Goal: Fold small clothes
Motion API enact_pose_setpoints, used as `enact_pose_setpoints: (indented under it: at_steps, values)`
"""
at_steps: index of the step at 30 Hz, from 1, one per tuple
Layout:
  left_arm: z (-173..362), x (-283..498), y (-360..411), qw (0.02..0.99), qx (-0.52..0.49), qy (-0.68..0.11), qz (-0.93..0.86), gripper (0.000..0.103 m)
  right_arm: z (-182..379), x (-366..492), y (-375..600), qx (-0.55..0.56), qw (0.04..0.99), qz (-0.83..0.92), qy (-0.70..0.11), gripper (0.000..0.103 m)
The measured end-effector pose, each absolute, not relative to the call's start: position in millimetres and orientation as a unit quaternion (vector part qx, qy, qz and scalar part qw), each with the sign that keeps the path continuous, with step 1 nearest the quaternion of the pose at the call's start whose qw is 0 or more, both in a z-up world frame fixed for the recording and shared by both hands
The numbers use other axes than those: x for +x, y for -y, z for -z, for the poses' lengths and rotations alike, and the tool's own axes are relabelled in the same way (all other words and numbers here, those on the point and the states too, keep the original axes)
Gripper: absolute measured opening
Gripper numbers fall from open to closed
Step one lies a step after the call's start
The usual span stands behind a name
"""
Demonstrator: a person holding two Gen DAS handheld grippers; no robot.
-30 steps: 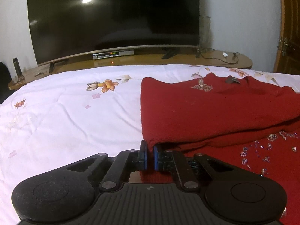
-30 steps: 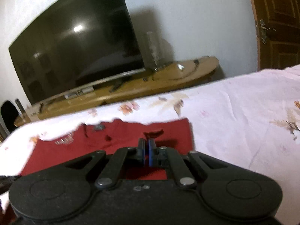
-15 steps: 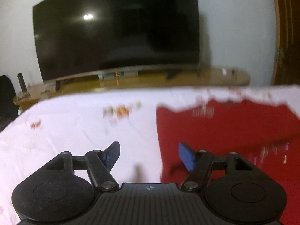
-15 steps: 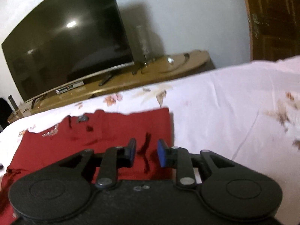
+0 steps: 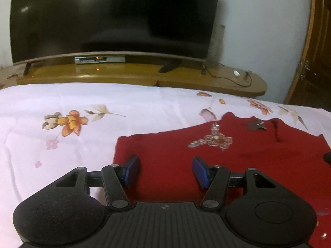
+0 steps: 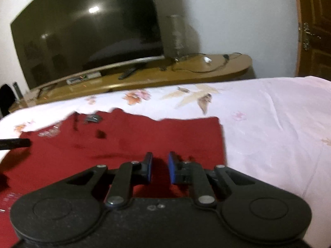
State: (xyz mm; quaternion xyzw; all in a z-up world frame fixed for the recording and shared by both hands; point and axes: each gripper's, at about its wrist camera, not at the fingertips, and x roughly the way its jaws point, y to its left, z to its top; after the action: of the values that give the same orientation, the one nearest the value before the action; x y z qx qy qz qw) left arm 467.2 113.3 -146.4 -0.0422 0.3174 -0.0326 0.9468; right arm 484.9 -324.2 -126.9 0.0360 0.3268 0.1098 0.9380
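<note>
1. The left tongs [image 5: 165, 172] hang over the near left part of the red top [image 5: 206, 165], well apart and closing, with only flat cloth showing between the blue pads [image 5: 132, 172]; nothing is pinched.
2. The right tongs [image 6: 160, 168] hang over the near right part of the top [image 6: 144, 140], the gap narrow and closing. The pads [image 6: 172, 170] press on no cloth that I can see.
3. The top lies spread on the bed [image 5: 82, 140], already doubled over by the look of it, its far edge toward the TV [image 5: 113, 16]. A beaded motif [image 5: 213, 139] and a small tag [image 5: 256, 125] sit near that far edge.
4. Handling, as I judge it: the top is light, soft and limp. It will sag and drag rather than hold a shape, so it wants lifting at two points at once.
5. Best holds look like the top's near corners or its left and right edges, where a single layer or fold edge can be pinched. Its middle offers nothing to bite.
6. The beads look fragile and could snag; keep the tongs off that patch.
7. The thin bedsheet under the top may get pinched along with it.
8. No containers show near the top; a tall clear one [image 6: 175, 37] by the TV is too blurred to tell its contents.
</note>
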Motion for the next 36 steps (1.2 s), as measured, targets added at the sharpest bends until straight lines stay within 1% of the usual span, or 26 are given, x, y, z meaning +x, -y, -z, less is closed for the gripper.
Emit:
enact_pose_setpoints:
  at_steps: [4,6,8,9,10,13,14,15,18,20,22,24,26,29,30,32,33,34,36]
  values:
    - [145,468,-115,0.946,-0.051,-0.318,0.025,0.059,133,485,332,0.042,0.939,-0.112,-0.321,0.013]
    - [133,467,-114,0.950,-0.045,-0.307,0.024,0.059,132,486,331,0.040,0.939,-0.111,-0.324,0.013]
    - [125,467,-112,0.956,-0.033,-0.290,0.026,0.059,123,482,330,0.040,0.941,-0.113,-0.315,0.019]
    - [123,471,-112,0.956,-0.033,-0.291,0.027,0.059,117,479,329,0.036,0.946,-0.115,-0.301,0.024]
    - [124,476,-113,0.954,-0.034,-0.297,0.025,0.059,114,479,326,0.029,0.949,-0.117,-0.292,0.026]
    - [140,487,-116,0.944,-0.037,-0.327,0.014,0.059,117,492,322,0.029,0.944,-0.110,-0.308,0.024]
    - [144,485,-115,0.947,-0.029,-0.320,0.016,0.059,121,496,321,0.026,0.941,-0.108,-0.320,0.022]
    - [145,483,-114,0.948,-0.024,-0.317,0.016,0.060,129,500,320,0.013,0.937,-0.100,-0.336,0.019]
    - [141,482,-110,0.947,-0.017,-0.321,0.007,0.060,136,496,324,0.010,0.939,-0.105,-0.327,0.018]
    - [130,472,-104,0.951,-0.012,-0.308,0.008,0.060,132,495,323,0.007,0.938,-0.101,-0.331,0.018]
    - [121,462,-93,0.958,-0.010,-0.287,0.016,0.060,118,487,321,0.014,0.945,-0.103,-0.310,0.024]
    - [115,459,-72,0.961,-0.004,-0.275,0.032,0.060,108,481,312,0.017,0.949,-0.119,-0.291,0.024]
    - [112,459,-45,0.961,0.004,-0.270,0.059,0.060,106,482,298,0.019,0.944,-0.146,-0.294,0.024]
    - [117,466,-7,0.954,0.017,-0.287,0.088,0.060,112,483,265,0.008,0.935,-0.187,-0.301,0.023]
    - [121,470,2,0.951,0.019,-0.295,0.089,0.060,117,485,255,0.004,0.931,-0.196,-0.309,0.021]
    - [132,479,14,0.944,0.024,-0.317,0.085,0.060,126,493,243,0.001,0.925,-0.200,-0.322,0.022]
    - [137,481,15,0.943,0.027,-0.322,0.080,0.061,131,496,238,-0.005,0.924,-0.200,-0.325,0.023]
    - [140,481,13,0.944,0.024,-0.320,0.077,0.073,132,497,237,-0.014,0.924,-0.202,-0.324,0.021]
    - [141,482,3,0.945,0.022,-0.321,0.051,0.089,134,498,242,-0.025,0.925,-0.195,-0.324,0.019]
